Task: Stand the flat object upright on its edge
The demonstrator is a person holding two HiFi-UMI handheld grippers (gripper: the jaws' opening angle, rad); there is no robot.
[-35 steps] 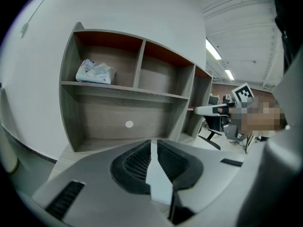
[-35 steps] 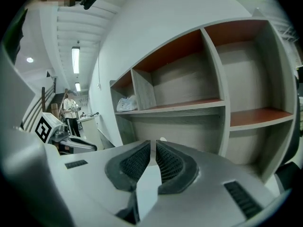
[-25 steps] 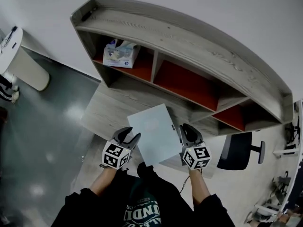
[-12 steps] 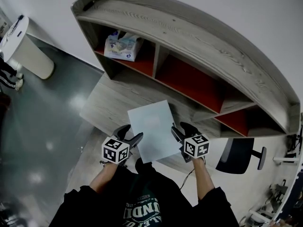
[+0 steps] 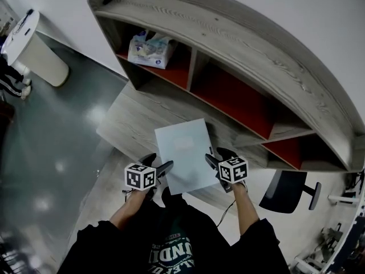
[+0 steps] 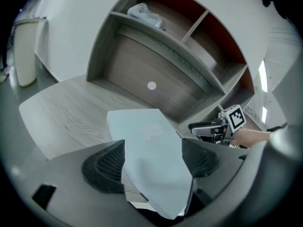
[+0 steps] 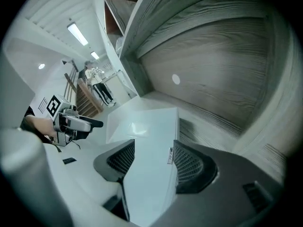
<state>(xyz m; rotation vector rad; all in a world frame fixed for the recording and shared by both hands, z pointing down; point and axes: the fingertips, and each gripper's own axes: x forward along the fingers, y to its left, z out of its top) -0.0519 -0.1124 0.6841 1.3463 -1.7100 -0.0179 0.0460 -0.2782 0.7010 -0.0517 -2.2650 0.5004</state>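
Nearest to the camera are the person's dark sleeves [image 5: 100,247], and each bare forearm carries one tool with a marker cube on it. The left tool [image 5: 159,163] has its jaws wide apart. They have just been opening, and a near corner of the flat object [image 5: 183,153] lies between them, but the pads do not clamp it. The right tool [image 5: 217,156] is the same: its jaws have just been opening and now stand wide, and the right edge of the flat object, which carries a small label, runs between them without being held. The flat object is a thin, pale blue-white rectangle like a closed notebook. It lies flat on its face at the near edge of the grey wooden worktop [image 5: 128,131], between the two tools. Behind the worktop stands a grey shelf unit [image 5: 239,50] with red inside walls, and a soft packet [image 5: 149,50] rests in its left compartment. Further left, on the shiny grey floor [image 5: 51,153], is a white round bin [image 5: 35,53]. A dark office chair [image 5: 288,184] is at the right.
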